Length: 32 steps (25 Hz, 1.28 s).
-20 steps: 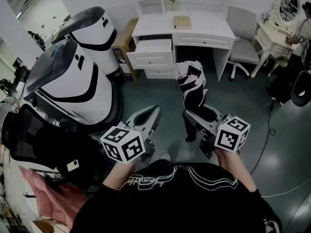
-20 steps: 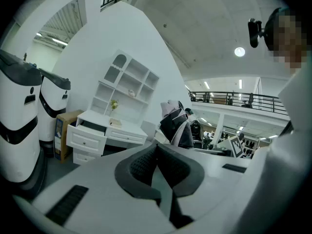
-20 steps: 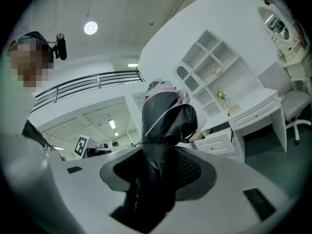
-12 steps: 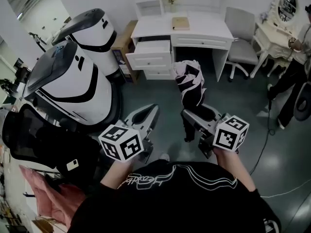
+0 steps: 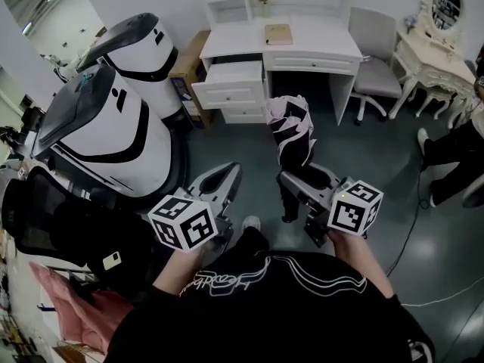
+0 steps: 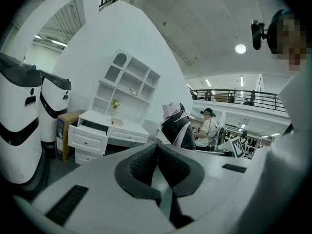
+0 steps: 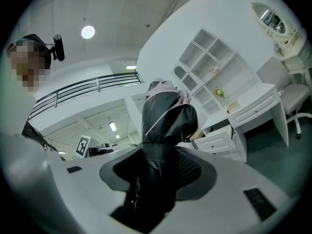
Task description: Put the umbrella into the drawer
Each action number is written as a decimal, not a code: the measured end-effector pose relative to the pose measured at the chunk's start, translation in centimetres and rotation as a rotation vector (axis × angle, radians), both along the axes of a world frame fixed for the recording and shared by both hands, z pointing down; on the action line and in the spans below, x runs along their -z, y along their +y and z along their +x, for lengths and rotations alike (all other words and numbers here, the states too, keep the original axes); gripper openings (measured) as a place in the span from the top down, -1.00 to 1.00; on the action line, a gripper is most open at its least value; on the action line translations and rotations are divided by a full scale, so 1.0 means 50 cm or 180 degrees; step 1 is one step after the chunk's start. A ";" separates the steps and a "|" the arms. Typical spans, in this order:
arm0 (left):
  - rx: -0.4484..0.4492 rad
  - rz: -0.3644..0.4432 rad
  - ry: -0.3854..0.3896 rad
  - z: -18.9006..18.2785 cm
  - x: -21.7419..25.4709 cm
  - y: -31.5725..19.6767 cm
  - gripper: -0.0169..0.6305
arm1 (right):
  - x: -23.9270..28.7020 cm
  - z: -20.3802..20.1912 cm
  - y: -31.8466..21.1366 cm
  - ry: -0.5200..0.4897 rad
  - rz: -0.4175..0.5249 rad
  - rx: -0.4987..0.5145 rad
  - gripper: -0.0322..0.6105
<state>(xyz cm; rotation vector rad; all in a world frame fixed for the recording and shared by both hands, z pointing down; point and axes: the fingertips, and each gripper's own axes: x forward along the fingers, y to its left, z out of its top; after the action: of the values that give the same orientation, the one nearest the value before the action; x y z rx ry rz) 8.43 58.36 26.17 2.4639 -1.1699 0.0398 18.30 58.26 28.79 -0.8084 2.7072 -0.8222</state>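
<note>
A folded black umbrella (image 5: 291,131) with pink and white trim stands upright in my right gripper (image 5: 306,176), whose jaws are shut on its lower part. In the right gripper view the umbrella (image 7: 165,121) fills the gap between the pads. My left gripper (image 5: 229,171) hovers beside it on the left, shut with nothing in it; its pads (image 6: 141,165) meet in the left gripper view. Ahead stands a white desk (image 5: 318,44) with its top left drawer (image 5: 227,74) pulled open. The drawer (image 6: 87,133) also shows in the left gripper view, with the umbrella (image 6: 176,128) right of it.
Two big white-and-black machine shells (image 5: 113,119) fill the left side. A grey chair (image 5: 370,59) stands right of the desk and a book (image 5: 278,34) lies on it. A white vanity (image 5: 435,51), a person's legs (image 5: 454,146) and a floor cable (image 5: 412,225) are at right.
Both grippers and the umbrella have drifted a little left in the head view, and the desk sits slightly nearer. The person at the right edge has walked down and further right.
</note>
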 end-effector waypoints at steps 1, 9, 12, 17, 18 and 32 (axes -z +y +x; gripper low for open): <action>-0.0006 -0.0006 0.0005 -0.002 -0.007 -0.010 0.89 | -0.007 -0.003 -0.010 0.0018 -0.0009 -0.0005 0.23; -0.0030 -0.0056 0.0083 -0.061 -0.067 -0.147 0.89 | -0.068 -0.048 -0.157 0.0080 -0.0086 -0.0169 0.23; -0.0035 -0.0130 0.0082 -0.105 -0.095 -0.244 0.89 | -0.096 -0.087 -0.249 0.0133 -0.0169 -0.0182 0.23; -0.0042 -0.0287 0.0094 -0.193 -0.122 -0.463 0.89 | -0.130 -0.168 -0.460 0.0118 -0.0363 -0.0250 0.23; -0.0035 -0.0326 0.0111 -0.210 -0.126 -0.507 0.89 | -0.139 -0.182 -0.503 0.0125 -0.0414 -0.0272 0.23; -0.0091 -0.0566 0.0209 -0.360 -0.183 -0.948 0.89 | -0.171 -0.319 -0.933 0.0192 -0.0729 -0.0430 0.23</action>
<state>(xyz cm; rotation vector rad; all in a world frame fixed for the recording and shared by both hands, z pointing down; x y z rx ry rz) -9.58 10.98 35.34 2.3087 -1.0561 0.0677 2.37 11.62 37.32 -1.0670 2.6052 -1.1063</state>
